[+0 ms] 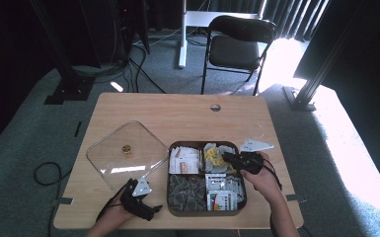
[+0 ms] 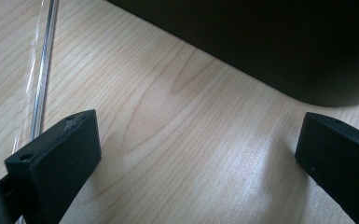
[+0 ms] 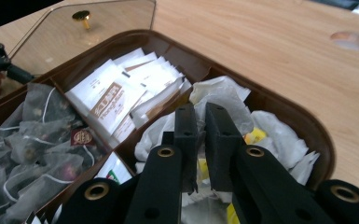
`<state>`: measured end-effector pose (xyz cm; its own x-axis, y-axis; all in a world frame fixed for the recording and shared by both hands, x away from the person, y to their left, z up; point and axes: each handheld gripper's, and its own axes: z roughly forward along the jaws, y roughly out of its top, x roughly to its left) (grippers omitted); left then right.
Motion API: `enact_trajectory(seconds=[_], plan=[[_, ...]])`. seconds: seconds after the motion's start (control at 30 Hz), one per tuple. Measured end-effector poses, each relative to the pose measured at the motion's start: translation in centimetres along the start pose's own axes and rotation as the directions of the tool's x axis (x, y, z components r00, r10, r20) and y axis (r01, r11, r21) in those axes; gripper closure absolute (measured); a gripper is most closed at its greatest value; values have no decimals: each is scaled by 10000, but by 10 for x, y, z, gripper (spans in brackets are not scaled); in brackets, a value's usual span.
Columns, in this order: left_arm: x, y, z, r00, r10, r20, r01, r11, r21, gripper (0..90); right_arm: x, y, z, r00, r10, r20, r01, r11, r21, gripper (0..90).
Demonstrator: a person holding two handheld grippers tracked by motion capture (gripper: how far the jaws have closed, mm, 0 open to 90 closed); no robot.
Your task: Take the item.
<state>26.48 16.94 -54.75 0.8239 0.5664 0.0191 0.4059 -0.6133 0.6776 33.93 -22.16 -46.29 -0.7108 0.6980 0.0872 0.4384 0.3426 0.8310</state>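
Near table's [image 1: 177, 111] front edge, brown four-compartment tray [image 1: 242, 200]. Within tray: white paper sachets [image 1: 183, 160] rear left, crumpled white-and-yellow tea bags [image 1: 216, 157] rear right, dark mesh tea bags [image 1: 186, 190] front left, printed packets [image 1: 222, 192] front right. Left of tray, flat on tabletop, clear square lid [image 1: 123, 153], small brass knob [image 1: 126, 148] at centre. Right gripper [image 3: 200, 135] over rear-right compartment; left gripper [image 1: 138, 197] on tabletop between lid and tray. Behind table, black folding chair [image 1: 237, 44].
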Motion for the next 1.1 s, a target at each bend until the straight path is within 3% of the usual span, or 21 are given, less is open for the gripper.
enact_trajectory(seconds=[0.23, 0.33, 0.5, 0.7, 1.1], plan=[[0, 0, 0, 10000, -11, 10, 11, 10000, 2, 2, 1, 6, -6, 9996, -37, 273, 48, 9992, -394, 865], [0, 0, 0, 10000, -10, 9, 10, 10000, 3, 2, 1, 8, -7, 9997, 161, -209, -172, 9986, -499, 856], [0, 0, 0, 10000, 3, 4, -3, 10000, 2, 2, 0, 10, -10, 9999, 128, 90, -120, 9968, -795, 863], [0, 0, 0, 10000, 6, 4, -6, 10000, 4, 2, 0, 10, -10, 9997, -95, 240, 112, 9973, -728, 872], [0, 0, 0, 10000, 4, 3, -4, 10000, 2, 2, -5, 15, -15, 9996, 106, 257, -80, 9951, -987, 871]])
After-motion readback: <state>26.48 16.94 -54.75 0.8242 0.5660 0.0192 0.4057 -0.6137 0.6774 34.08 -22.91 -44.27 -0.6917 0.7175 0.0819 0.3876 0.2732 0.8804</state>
